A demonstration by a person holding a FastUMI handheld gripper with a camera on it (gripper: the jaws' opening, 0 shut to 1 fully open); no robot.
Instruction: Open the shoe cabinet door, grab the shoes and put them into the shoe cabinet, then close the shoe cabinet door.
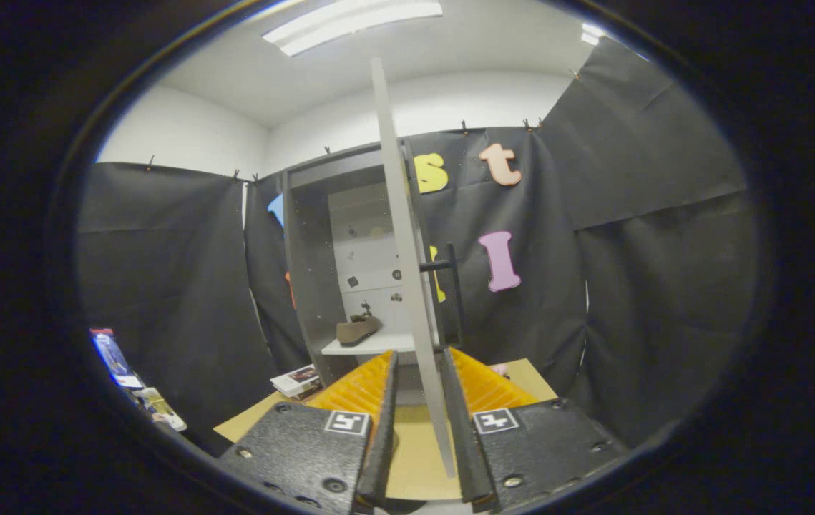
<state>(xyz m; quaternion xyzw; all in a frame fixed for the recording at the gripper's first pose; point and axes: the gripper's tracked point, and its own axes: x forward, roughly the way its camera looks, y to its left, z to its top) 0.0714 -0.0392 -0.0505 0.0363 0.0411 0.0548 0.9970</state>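
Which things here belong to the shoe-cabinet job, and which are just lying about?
Job:
- shoe cabinet, open
- cabinet door, edge-on between the claw fingers, which stand apart either side of it
- door handle
- brown shoe on the cabinet shelf

Lying about:
- booklets on the table
- packets beside the booth wall

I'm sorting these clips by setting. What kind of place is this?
Probably a staged recording booth, not a home: black cloth walls pinned up under a ceiling light, with a shoe cabinet holding a brown shoe. Its door stands edge-on between the gripper fingers.
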